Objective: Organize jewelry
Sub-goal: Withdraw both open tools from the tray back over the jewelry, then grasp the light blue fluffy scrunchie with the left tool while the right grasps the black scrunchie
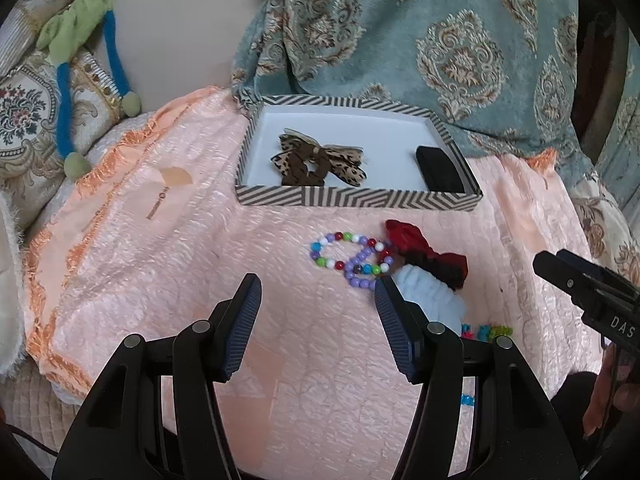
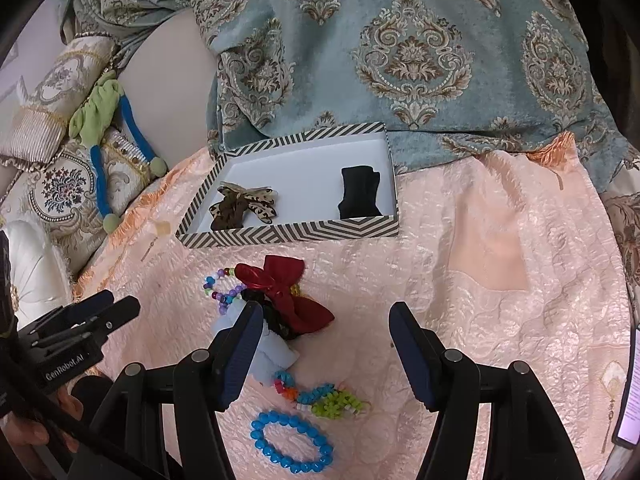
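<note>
A striped shallow box (image 1: pixel 356 197) (image 2: pixel 288 234) sits on the peach quilt and holds a leopard-print bow scrunchie (image 1: pixel 318 160) (image 2: pixel 244 206) and a black item (image 1: pixel 440 170) (image 2: pixel 358 194). In front of it lie a multicolour bead bracelet (image 1: pixel 340 250) (image 2: pixel 218 290), a purple bead bracelet (image 1: pixel 360 270), a red bow scrunchie (image 1: pixel 432 256) (image 2: pixel 288 296), a pale blue scrunchie (image 1: pixel 434 294) (image 2: pixel 276 350), a blue bead bracelet (image 2: pixel 292 440) and a spiky coloured bracelet (image 2: pixel 320 396). My left gripper (image 1: pixel 318 292) is open and empty, left of the pile. My right gripper (image 2: pixel 326 320) is open and empty, above the pile's right side.
A teal patterned curtain (image 2: pixel 400 48) hangs behind the box. Embroidered cushions (image 1: pixel 24 112) and a green and blue fabric toy (image 1: pixel 80 32) lie at the left. The peach quilt (image 2: pixel 500 240) extends to the right. A phone edge (image 2: pixel 630 400) shows at far right.
</note>
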Available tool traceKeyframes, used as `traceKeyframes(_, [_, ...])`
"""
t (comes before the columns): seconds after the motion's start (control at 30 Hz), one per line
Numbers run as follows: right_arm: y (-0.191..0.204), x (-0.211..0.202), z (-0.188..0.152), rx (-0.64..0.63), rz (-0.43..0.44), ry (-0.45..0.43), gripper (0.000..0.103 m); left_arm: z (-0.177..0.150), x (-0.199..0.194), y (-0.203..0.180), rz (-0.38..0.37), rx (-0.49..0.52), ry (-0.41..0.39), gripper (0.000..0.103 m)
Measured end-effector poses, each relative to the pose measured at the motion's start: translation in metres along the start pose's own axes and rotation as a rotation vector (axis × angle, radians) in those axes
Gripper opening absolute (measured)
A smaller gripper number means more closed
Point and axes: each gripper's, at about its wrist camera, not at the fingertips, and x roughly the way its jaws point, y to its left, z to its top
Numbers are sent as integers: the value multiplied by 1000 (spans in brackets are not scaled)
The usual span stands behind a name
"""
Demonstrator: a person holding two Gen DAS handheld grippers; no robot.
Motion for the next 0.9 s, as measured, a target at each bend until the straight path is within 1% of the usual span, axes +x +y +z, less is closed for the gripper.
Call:
traceKeyframes(0.27, [0,5,-1,0,3,18,63,-2,7,-7,-12,11,17,59])
traceKeyframes(0.4, [-1,7,-1,2,4,24,63,-3,12,-10,-34,11,28,59])
traceKeyframes(0.63, [-7,13,-4,17,4,40,63,-7,20,-15,-47,13,51,59])
traceKeyframes(0.8, [-9,13,-4,19,4,37,63,-8,23,-19,-52,24,60,59])
traceKeyframes(0.9, [-11,12,-3,21,0,35,63,-9,24,-19,-91,16,63,59])
